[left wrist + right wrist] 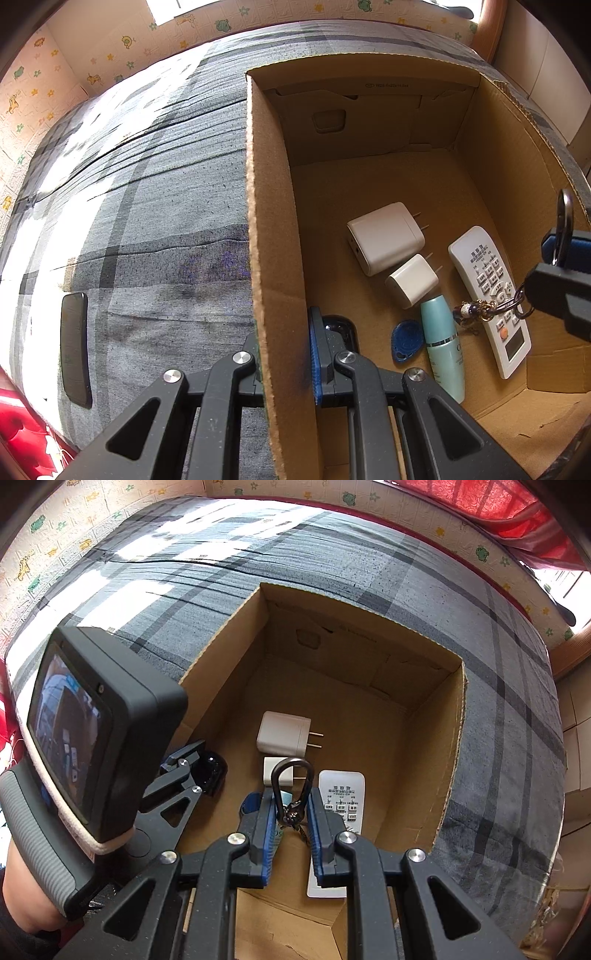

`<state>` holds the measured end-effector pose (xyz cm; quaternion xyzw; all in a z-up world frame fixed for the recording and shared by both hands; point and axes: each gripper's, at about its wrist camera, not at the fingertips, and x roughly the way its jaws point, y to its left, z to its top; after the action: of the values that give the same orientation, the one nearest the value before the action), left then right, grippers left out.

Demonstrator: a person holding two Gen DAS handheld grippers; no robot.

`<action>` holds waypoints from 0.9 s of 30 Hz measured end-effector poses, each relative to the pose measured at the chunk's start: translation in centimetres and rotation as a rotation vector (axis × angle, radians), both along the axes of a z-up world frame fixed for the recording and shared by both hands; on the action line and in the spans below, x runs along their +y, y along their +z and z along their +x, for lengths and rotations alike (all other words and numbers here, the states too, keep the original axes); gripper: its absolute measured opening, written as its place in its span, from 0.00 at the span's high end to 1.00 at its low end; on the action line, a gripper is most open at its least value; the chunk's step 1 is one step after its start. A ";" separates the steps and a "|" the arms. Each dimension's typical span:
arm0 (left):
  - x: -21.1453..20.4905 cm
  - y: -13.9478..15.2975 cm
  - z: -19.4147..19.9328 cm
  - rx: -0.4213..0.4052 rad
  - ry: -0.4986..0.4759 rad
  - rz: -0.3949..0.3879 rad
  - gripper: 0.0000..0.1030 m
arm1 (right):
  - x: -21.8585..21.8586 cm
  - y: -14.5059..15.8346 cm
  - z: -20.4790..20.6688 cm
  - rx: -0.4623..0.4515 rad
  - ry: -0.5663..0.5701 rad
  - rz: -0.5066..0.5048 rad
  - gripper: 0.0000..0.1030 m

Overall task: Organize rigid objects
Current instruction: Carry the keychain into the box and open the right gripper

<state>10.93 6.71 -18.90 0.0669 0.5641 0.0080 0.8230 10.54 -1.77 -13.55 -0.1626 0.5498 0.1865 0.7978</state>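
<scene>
The left gripper (286, 363) clamps the cardboard box (271, 266) wall, half hiding a dark object (341, 326). The right gripper (291, 814) pinches the keychain (290, 779) above chargers (386, 238), remote (489, 295), bottle (443, 341) and blue tag (406, 341) inside the box.

A bed covered in a grey plaid sheet (155, 229) fills most of both views, its fabric crossed by darker stripes and fine creases. Bright sunlight falls in patches on the sheet's far side. Beyond the bed, a cream padded wall covering (110, 48) printed with small frogs, giraffes and stars runs along its far edge. Above that wall covering, a bright window (173, 9) shows. Red fabric (491, 502) hangs past the bed's far right corner in the right view. A pale panelled wall (546, 74) stands to the bed's right.
</scene>
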 end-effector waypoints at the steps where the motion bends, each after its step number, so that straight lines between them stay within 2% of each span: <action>1: 0.0 0.0 0.0 0.000 0.000 0.001 0.86 | 0.0 -0.4 0.1 0.007 -0.001 -0.004 0.85; 12: 0.0 -0.1 0.0 0.005 0.000 0.004 0.85 | 0.1 -4.5 0.7 0.068 -0.014 -0.041 0.84; 27: -0.2 0.0 0.0 0.005 -0.002 0.010 0.85 | -0.2 -4.7 0.6 0.068 -0.020 -0.019 0.84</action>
<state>10.88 6.47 -18.87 0.0719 0.5660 0.0097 0.8212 11.11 -1.95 -18.21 -0.1585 0.5800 0.1787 0.7788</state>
